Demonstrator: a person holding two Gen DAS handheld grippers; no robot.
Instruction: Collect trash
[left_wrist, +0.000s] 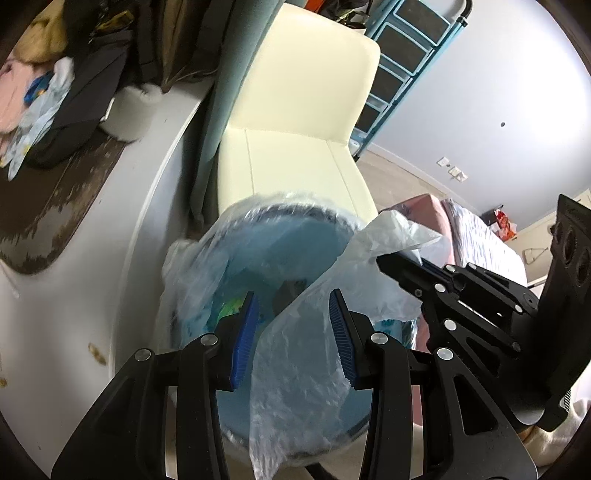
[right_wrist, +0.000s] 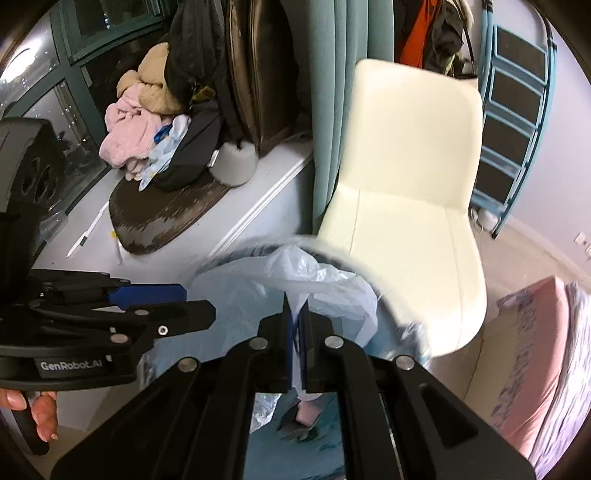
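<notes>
Trash bag (left_wrist: 306, 354) lines the bin (left_wrist: 236, 417); right tongs (right_wrist: 295, 332) are closed on its edge, left tongs (left_wrist: 291, 332) wide apart around the plastic, beside a cream chair (left_wrist: 295, 122).

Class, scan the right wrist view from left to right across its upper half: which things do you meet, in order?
Pile of pink and tan clothes → dark hanging coats → teal curtain → cream chair → blue shelf rack.
</notes>
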